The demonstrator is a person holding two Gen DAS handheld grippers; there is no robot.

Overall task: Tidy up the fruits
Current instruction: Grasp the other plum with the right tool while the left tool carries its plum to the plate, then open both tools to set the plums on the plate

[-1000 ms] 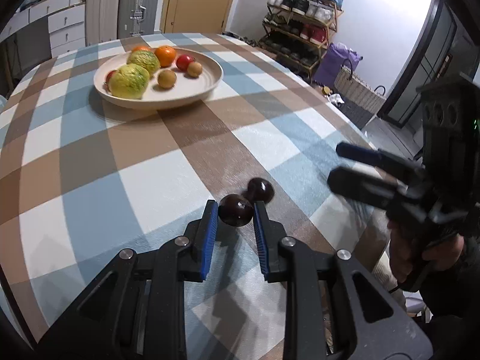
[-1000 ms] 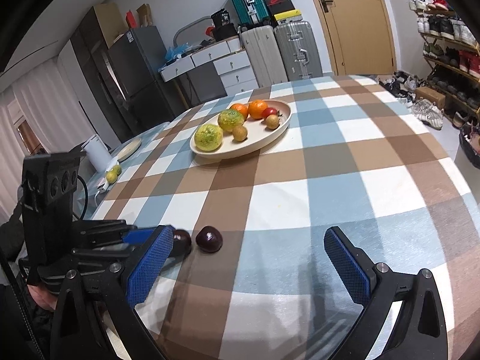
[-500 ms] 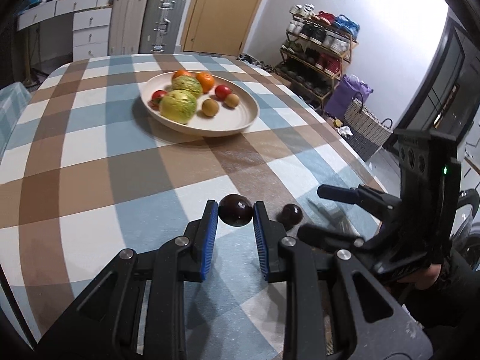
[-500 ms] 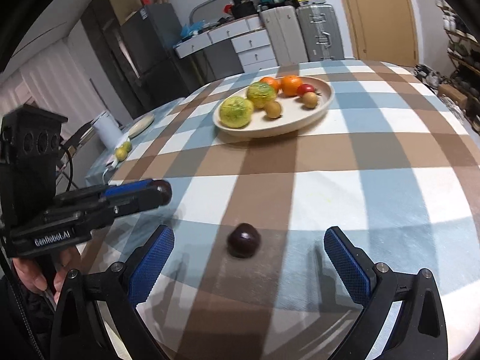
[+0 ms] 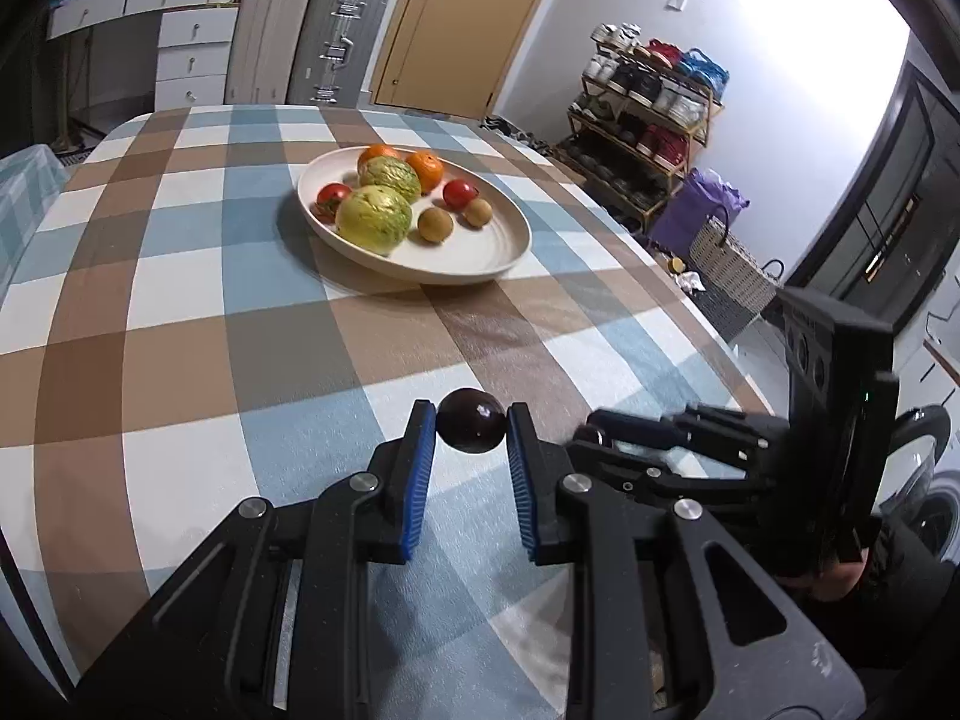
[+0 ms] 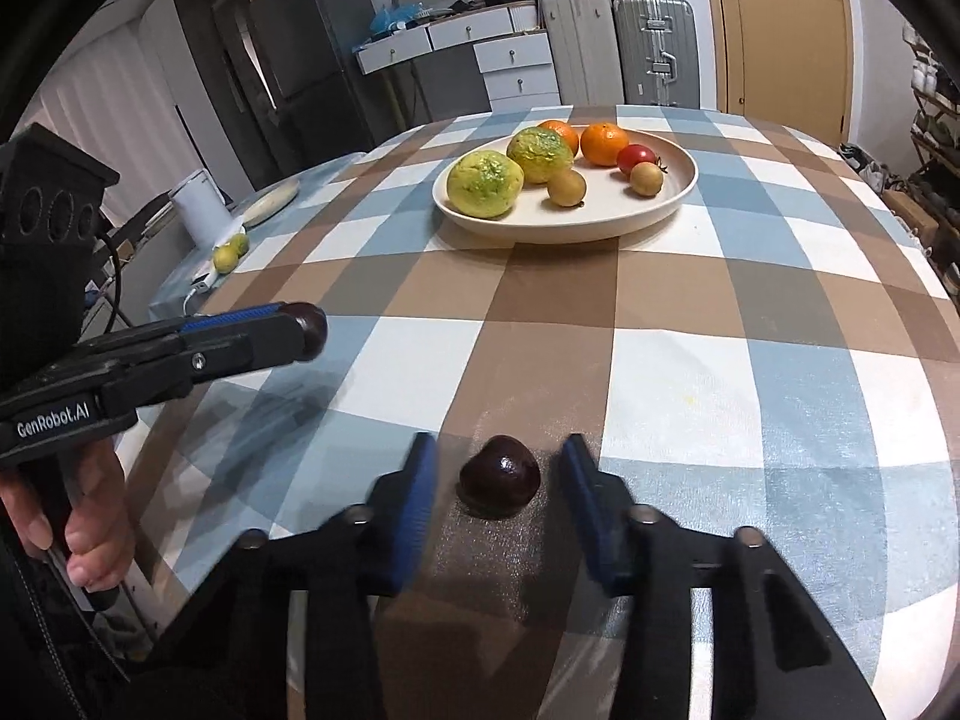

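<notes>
Two dark fruits matter here, and we start with the loose one: the dark fruit on the cloth [image 6: 500,477] sits on a brown check of the tablecloth [image 6: 690,372], squarely between the blue pads of our right gripper [image 6: 497,480] — straight ahead along the fingers, neither pad touching it yet as far as we can tell. It is roundish, with no long axis to line up, so the closing direction hardly matters. Our right jaws stand apart around it, blurred with motion. The other dark fruit [image 5: 471,428] is pinched in our left gripper [image 5: 470,438], lifted clear of the cloth. The plate [image 6: 600,228], already holding citrus, tomatoes and small brown fruits, lies well ahead across the table, dead forward of both tools. We judge the next move is simply closing the right jaws — the risk is nudging the fruit into a roll.
</notes>
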